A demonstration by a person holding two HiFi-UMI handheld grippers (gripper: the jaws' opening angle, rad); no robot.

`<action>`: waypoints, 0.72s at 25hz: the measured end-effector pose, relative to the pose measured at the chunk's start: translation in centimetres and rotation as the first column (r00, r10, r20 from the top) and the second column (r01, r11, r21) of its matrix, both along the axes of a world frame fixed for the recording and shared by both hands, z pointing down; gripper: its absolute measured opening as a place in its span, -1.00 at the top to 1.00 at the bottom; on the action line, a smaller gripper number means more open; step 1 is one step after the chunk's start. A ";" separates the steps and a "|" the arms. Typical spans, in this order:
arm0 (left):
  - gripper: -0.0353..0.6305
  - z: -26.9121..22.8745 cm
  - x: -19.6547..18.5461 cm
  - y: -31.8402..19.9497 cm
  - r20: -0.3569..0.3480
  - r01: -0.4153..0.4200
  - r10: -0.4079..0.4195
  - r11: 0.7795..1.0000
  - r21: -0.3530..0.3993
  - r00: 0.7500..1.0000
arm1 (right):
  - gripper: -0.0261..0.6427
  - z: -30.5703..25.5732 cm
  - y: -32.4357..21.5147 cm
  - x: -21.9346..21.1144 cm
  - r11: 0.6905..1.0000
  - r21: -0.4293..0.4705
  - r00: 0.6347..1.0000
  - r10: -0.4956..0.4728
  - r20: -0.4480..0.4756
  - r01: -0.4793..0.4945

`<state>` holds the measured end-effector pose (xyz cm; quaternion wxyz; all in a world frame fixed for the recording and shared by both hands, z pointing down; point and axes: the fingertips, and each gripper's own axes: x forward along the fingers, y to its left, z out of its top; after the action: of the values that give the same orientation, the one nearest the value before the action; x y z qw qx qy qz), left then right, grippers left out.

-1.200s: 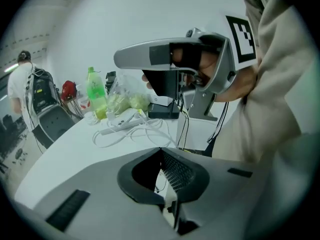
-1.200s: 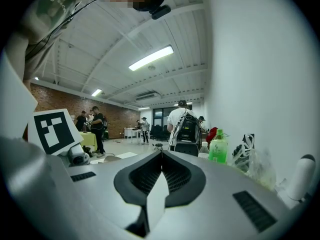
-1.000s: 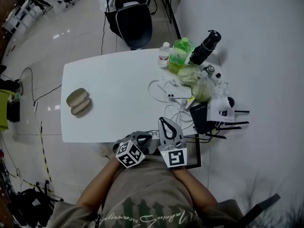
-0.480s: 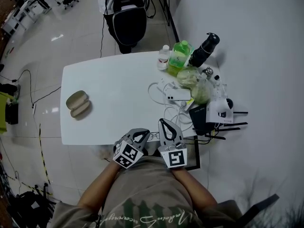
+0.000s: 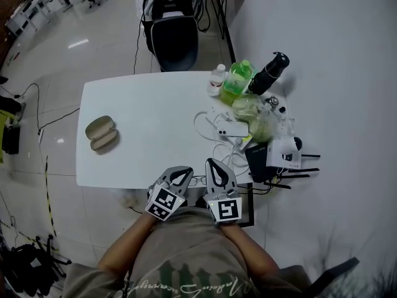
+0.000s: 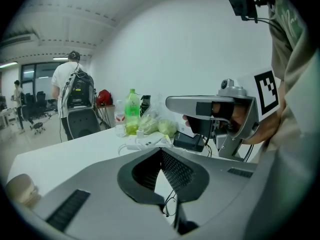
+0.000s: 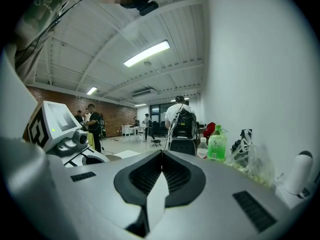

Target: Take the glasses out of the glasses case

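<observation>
Left gripper (image 5: pixel 181 171): the jaws are closed tip to tip with nothing gripped. It is held over the near edge of the table (image 5: pixel 149 110), close to the holder's body.
Left gripper's own view (image 6: pixel 161 151): only a narrow wedge of gap remains below the touching tips. Bare tabletop and a thin dark wire loop (image 6: pixel 170 204) show through it, and the loop is too small to identify.
Right gripper (image 5: pixel 214 165): its jaws are also pressed together and empty. It sits just to the right of the left jaws and reaches slightly further forward.
Right gripper's own view (image 7: pixel 161 153): the pads meet along one line with nothing between them.
Glasses case (image 5: pixel 102 133): tan, showing two oval halves side by side. It lies on the table well ahead of and far to the left of both jaws, untouched. What is inside it cannot be seen.
Case from the left gripper's view (image 6: pixel 20 188): a pale lump at the far left edge.
Ahead and right of the jaws: a white phone (image 5: pixel 232 128) and, further off, a green bottle (image 5: pixel 234 79).
Beyond the table: a dark chair (image 5: pixel 175 42).
</observation>
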<state>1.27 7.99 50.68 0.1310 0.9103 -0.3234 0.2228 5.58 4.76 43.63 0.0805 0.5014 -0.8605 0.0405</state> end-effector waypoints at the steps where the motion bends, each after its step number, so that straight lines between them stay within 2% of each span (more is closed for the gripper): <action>1: 0.87 -0.1 -0.2 0.0 0.001 0.012 -0.012 1.000 0.006 1.000 | 0.89 -0.1 0.0 -0.1 1.000 -0.011 1.000 0.004 0.003 -0.004; 5: 0.87 -0.1 -0.9 -0.4 -0.008 0.051 -0.051 0.999 0.014 0.999 | 0.89 -0.1 -0.2 -0.7 1.000 -0.029 0.998 -0.009 0.055 0.011; 8: 0.87 0.0 -1.5 -0.5 -0.014 0.093 -0.093 0.996 0.017 0.996 | 0.89 -0.4 -0.2 -1.3 0.999 -0.024 0.998 -0.033 0.060 0.035; 14: 0.87 -0.3 -3.0 -1.0 0.004 0.180 -0.181 0.981 0.074 0.984 | 0.89 -0.3 -0.3 -1.8 0.998 -0.030 0.998 -0.056 0.038 0.057; 18: 0.87 -0.5 -3.4 -0.7 0.012 0.205 -0.209 0.968 0.147 0.978 | 0.89 -0.1 0.0 -2.1 0.996 -0.047 0.996 -0.073 0.054 0.075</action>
<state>-2.14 7.29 50.13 0.0825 0.8756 -0.4336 0.1963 3.44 4.80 43.58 0.0719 0.4658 -0.8791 0.0717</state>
